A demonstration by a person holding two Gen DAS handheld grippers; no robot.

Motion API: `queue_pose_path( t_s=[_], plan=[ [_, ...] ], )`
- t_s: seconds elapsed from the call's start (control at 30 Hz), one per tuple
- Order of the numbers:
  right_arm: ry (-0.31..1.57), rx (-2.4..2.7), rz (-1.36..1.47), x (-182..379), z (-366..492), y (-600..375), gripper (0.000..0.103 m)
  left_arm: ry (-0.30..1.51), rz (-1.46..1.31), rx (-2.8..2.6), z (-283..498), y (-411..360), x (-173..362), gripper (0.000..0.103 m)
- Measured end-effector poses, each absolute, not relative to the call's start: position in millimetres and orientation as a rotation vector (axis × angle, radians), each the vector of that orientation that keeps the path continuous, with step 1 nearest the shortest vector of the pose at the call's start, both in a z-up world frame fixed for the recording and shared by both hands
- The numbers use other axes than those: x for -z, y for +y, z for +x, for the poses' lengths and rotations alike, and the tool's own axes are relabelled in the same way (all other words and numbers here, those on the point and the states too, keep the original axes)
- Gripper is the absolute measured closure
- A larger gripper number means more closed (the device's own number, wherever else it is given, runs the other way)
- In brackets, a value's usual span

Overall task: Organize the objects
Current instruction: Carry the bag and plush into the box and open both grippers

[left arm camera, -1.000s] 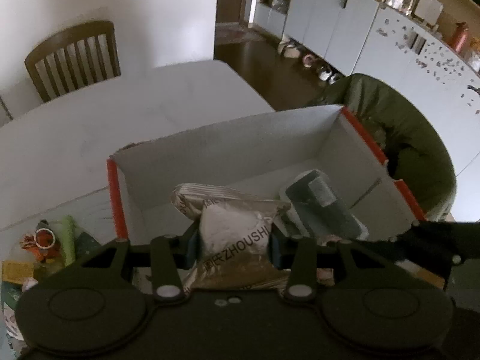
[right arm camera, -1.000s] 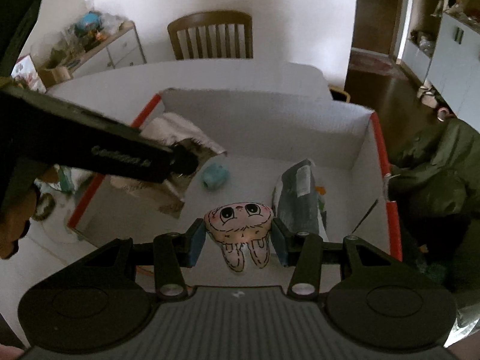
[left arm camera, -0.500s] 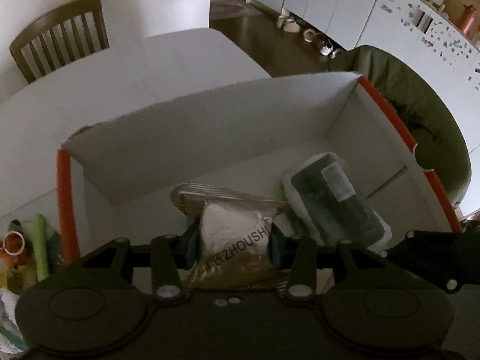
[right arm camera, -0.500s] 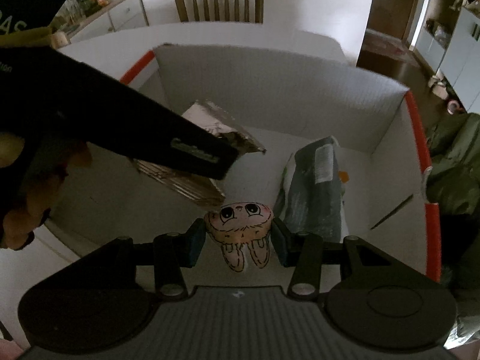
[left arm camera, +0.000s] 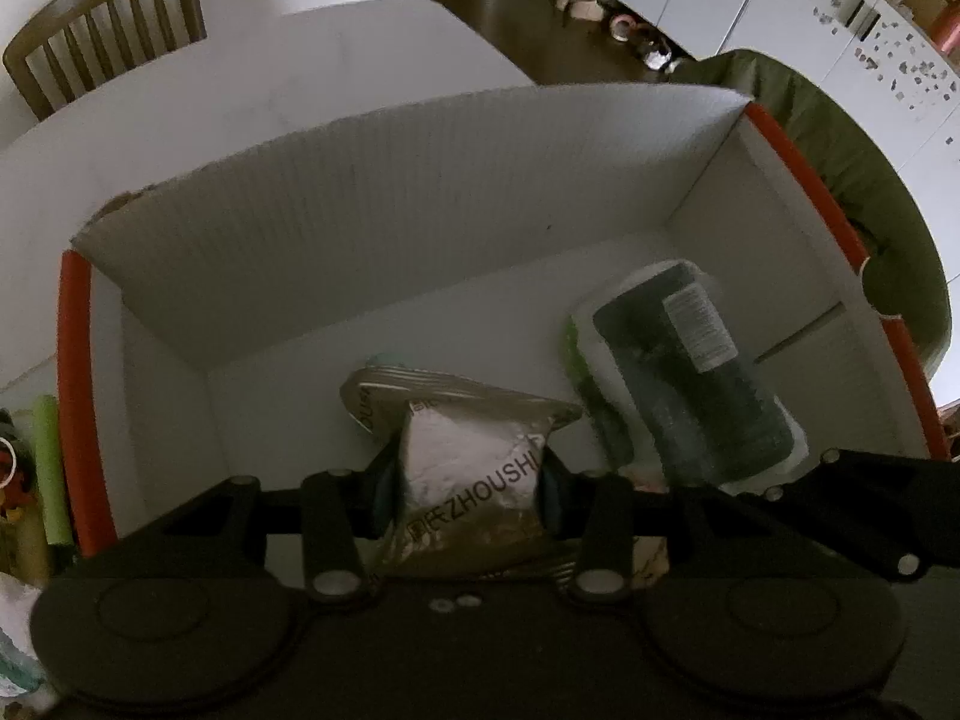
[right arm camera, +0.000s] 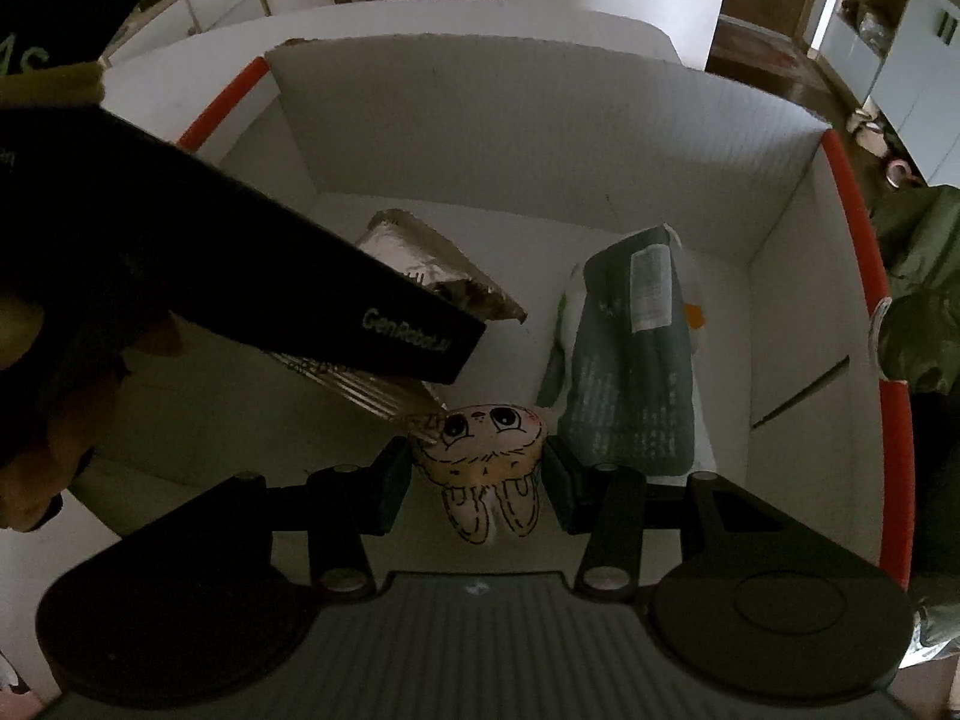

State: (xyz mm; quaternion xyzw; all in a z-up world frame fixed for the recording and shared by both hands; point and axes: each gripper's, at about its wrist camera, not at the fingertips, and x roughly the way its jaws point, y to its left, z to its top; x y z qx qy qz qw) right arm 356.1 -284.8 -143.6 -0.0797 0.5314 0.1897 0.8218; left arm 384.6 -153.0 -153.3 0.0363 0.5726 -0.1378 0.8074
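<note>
Both loads are over the open white box (left arm camera: pixel 420 228) on the bench (left arm camera: pixel 360 54), so the placing step looks to be in hand. The left hand-held gripper (left arm camera: pixel 471 480) pinches a silvery foil pouch (left arm camera: pixel 474 462) between its pads, and the right hand-held gripper (right arm camera: pixel 477 468) pinches a small rabbit-faced plush (right arm camera: pixel 486 444), which touches the pouch's lower edge. Beyond and right of both lies a dark wrapped pack (right arm camera: pixel 630 372) on the box floor; next, each load probably needs lowering onto bare floor left of that pack before the pads spread.
</note>
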Motion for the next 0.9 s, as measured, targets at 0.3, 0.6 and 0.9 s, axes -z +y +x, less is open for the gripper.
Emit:
queue_pose_path(
  t_s=[0.3, 0.6, 0.9],
  plan=[
    [1.139, -0.407, -0.162, 144, 352, -287, 0.055, 1.269, 0.078, 0.292, 383, -150, 157, 0.058],
    [1.107, -0.412, -0.151, 136, 344, -293, 0.047, 1.246, 0.071, 0.299, 377, -145, 151, 0.042],
    [1.067, -0.410, -0.081, 118, 331, -298, 0.040, 1.159, 0.016, 0.322, 361, -133, 122, 0.039]
  ],
)
